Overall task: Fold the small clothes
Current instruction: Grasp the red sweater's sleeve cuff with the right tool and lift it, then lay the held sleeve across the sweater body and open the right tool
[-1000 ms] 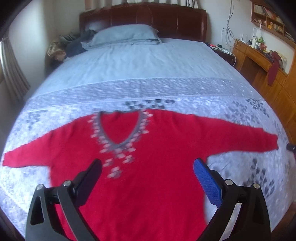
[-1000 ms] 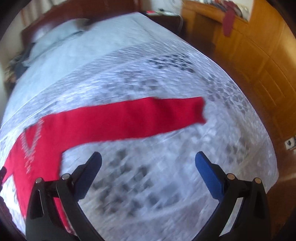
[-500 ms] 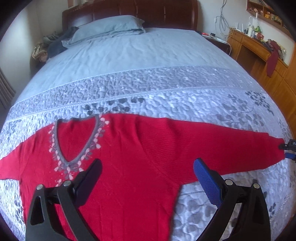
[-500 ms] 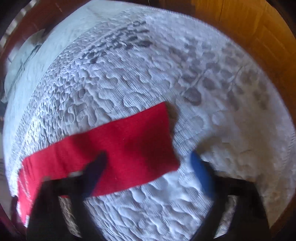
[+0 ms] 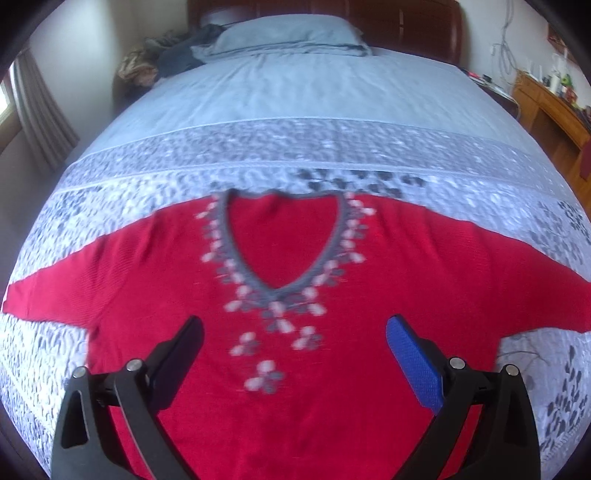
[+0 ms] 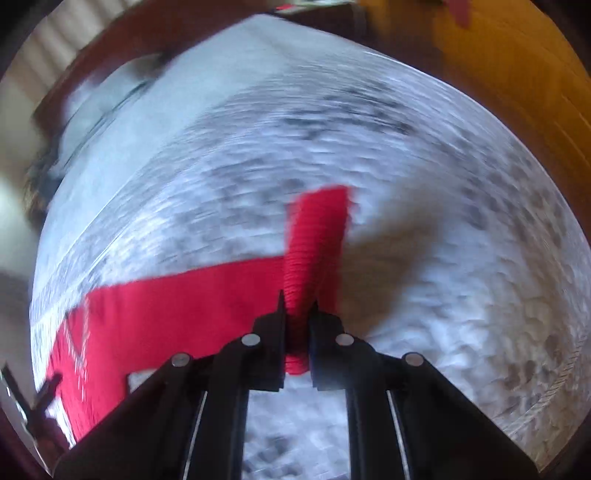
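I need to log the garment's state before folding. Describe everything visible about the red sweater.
The red sweater is a ribbed-looking knit with a grey V-neck trim and pale flower-like decorations below it. It lies face up and flat on the patterned bedspread, sleeves spread outward. The right tongs are shut on its right sleeve end, bunching and lifting it. The left tongs hover open over the chest.

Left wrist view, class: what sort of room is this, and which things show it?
Most likely a bedroom. A made bed with a pillow against a dark wooden headboard fills the view, and a red sweater lies spread on the bedspread for folding.
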`<state>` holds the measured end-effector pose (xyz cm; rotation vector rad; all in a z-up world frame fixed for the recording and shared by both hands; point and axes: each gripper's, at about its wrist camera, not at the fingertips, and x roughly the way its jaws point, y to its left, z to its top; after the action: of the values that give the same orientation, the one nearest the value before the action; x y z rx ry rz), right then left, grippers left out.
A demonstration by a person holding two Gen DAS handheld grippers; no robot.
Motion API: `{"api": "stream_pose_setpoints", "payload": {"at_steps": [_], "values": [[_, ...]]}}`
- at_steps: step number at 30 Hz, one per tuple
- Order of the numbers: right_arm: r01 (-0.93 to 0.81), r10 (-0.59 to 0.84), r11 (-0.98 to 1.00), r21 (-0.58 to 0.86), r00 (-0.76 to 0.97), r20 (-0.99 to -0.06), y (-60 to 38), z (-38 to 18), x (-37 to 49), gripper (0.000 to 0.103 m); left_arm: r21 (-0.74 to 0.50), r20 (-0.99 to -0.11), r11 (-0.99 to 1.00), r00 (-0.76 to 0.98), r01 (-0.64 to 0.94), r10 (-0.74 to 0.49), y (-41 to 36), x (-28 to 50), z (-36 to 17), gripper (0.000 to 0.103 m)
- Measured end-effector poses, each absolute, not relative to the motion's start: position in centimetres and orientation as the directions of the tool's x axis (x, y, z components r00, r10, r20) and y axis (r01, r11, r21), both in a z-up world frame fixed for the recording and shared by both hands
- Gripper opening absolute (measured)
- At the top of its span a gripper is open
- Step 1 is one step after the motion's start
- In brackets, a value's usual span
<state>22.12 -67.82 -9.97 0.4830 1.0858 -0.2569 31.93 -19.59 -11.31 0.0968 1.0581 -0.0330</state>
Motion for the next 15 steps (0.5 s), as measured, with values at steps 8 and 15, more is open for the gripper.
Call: {"api": "stream_pose_setpoints", "payload": {"at_steps": [8,15], "values": [[0.185,0.166,0.948,0.258,0.403,-0.9,-50.1,-10.1,29.2,0.008,0.037,-0.882,0.999,0.47,-0.015,0.04,-12.5,32.4,-11.2,0.099],[0.042,0.322,0.935,0.351,0.309,-0.895,-36.8,-13.3,33.8,0.026,-0.01,-0.879,1.0,0.478,0.004,-0.011,-11.1,32.3,-10.3,0.099]]}}
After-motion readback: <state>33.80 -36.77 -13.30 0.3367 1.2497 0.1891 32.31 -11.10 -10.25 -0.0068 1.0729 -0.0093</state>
